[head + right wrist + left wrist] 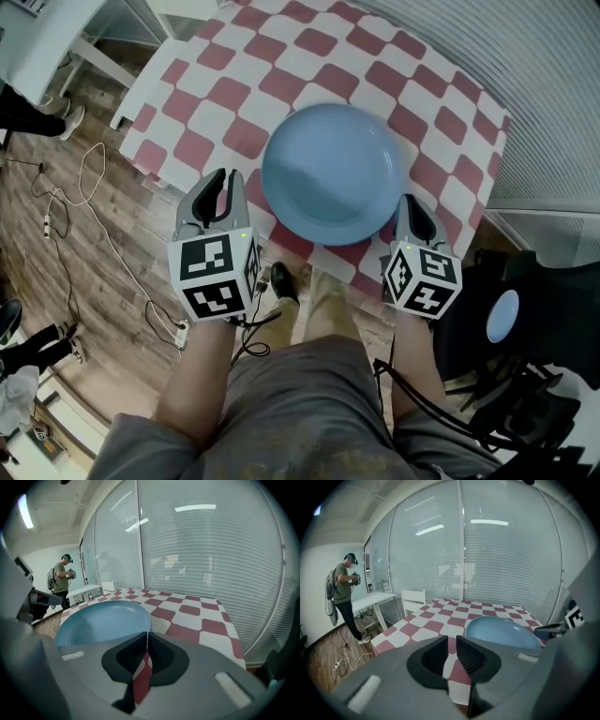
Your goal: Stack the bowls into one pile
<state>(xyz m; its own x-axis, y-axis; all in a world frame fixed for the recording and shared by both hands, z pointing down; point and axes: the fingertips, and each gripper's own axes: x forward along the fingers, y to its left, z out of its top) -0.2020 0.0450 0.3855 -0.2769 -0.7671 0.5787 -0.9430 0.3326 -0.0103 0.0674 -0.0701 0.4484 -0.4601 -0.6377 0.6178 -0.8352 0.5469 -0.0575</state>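
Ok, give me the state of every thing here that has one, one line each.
Light blue round bowl: upright on the table, mouth up, nothing in it.
Red-and-white checked tablecloth: spread flat over the table.
Left tool: jaws a little apart, nothing between them, clear of the bowl.
Right tool: jaws together, tips at the bowl's near rim, nothing seen between them.

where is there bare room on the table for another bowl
Bare checked cloth beyond the blue bowl, and to its left toward the corner. Crowded at the near edge, where left gripper and right gripper flank the bowl.
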